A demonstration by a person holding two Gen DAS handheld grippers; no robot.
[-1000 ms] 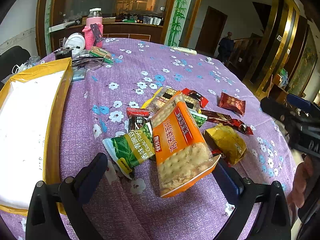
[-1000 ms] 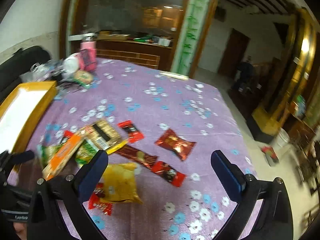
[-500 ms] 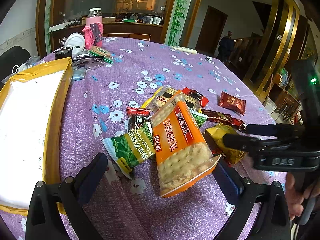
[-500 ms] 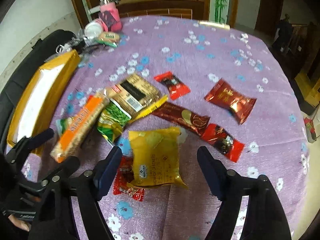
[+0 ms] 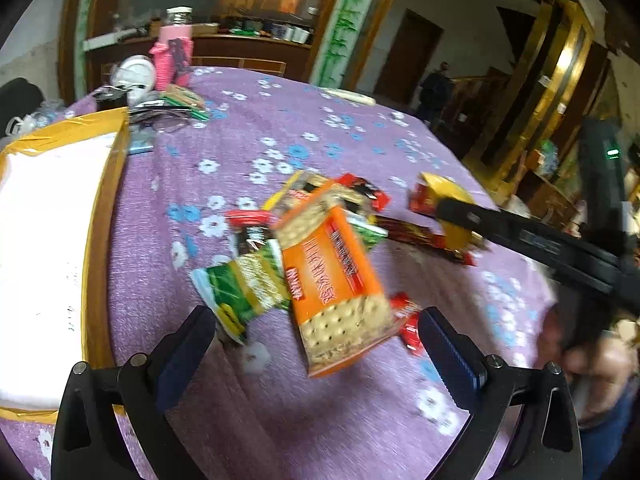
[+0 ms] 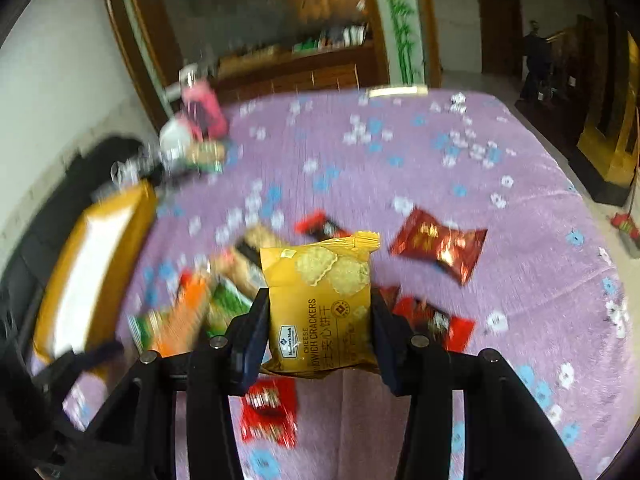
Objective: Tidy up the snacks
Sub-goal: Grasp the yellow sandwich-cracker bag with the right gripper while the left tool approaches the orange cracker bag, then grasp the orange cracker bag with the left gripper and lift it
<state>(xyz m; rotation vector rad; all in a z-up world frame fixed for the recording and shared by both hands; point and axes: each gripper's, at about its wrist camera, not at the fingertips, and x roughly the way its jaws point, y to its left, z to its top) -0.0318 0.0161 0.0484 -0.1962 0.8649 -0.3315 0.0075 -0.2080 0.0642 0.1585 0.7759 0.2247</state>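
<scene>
My right gripper (image 6: 318, 312) is shut on a yellow cheese cracker pack (image 6: 320, 304) and holds it above the purple flowered table (image 6: 500, 280). It also shows in the left wrist view (image 5: 448, 196), lifted at the right. My left gripper (image 5: 316, 344) is open, with an orange cracker pack (image 5: 336, 276) lying between its fingers and a green snack pack (image 5: 244, 288) beside it. The orange pack (image 6: 180, 316) lies left of the right gripper. A yellow-rimmed white box (image 5: 48, 240) lies at the table's left.
Red wrapped snacks (image 6: 438, 246) lie right of the pile, another red pack (image 6: 268, 412) under the right gripper. A pink bottle (image 5: 174, 52) and clutter stand at the far left. The table edge drops off at the right.
My right gripper closed on the yellow cracker pack and lifted it off the table. The left gripper shifted slightly and stays open around the orange pack.
</scene>
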